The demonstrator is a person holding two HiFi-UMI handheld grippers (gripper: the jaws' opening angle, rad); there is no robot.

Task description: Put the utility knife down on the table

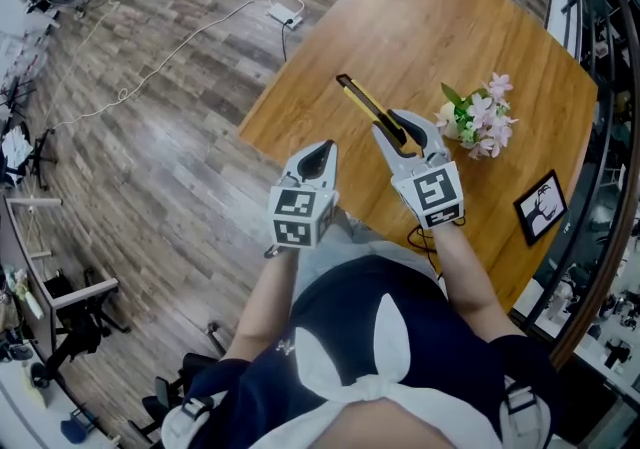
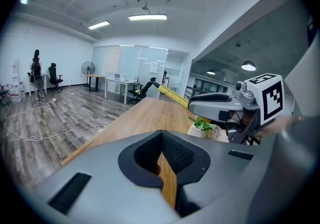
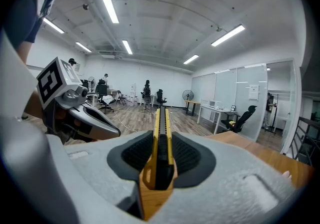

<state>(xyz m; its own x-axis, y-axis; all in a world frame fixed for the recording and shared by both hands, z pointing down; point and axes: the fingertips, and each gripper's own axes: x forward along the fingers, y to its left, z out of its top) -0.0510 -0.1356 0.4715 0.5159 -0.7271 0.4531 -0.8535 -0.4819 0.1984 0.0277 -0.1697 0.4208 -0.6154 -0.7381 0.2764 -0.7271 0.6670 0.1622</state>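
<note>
The utility knife (image 1: 366, 103) is yellow and black. It points up and away over the wooden table (image 1: 420, 17), held above the surface. My right gripper (image 1: 405, 134) is shut on its handle end. In the right gripper view the knife (image 3: 161, 140) runs straight out between the dark pads of that gripper (image 3: 158, 168). My left gripper (image 1: 322, 153) hovers just left of it at the table's near edge, jaws shut with nothing in them. The left gripper view shows its own pads (image 2: 162, 160) together, with the right gripper (image 2: 216, 103) and the knife (image 2: 172, 96) ahead on the right.
A small pot of pink flowers (image 1: 478, 119) stands on the table right of the knife. A black picture frame (image 1: 540, 207) lies near the right edge. A power strip (image 1: 285, 13) and white cables lie on the wooden floor to the left.
</note>
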